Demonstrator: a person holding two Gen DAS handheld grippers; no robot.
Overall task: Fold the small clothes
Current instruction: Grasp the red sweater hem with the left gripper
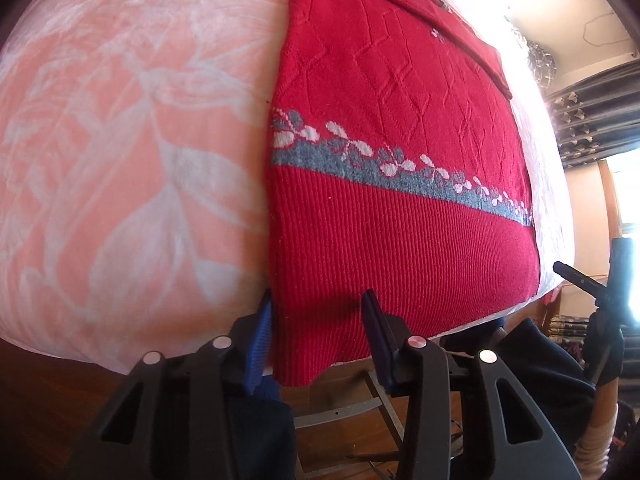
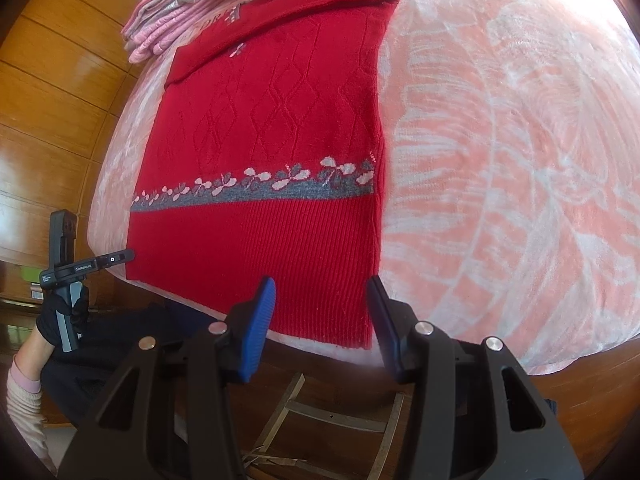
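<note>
Sweater (image 2: 264, 152) hem at bed (image 2: 500, 160) edge

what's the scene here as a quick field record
garment: red sweater, flat, sleeves folded in, hem at the near edge
trim: grey flower band above the ribbed hem
surface: pink floral blanket
left hand-held gripper: open, at the hem's left corner
right hand-held gripper: open, at the hem's right corner
behind: pink folded clothes
</note>
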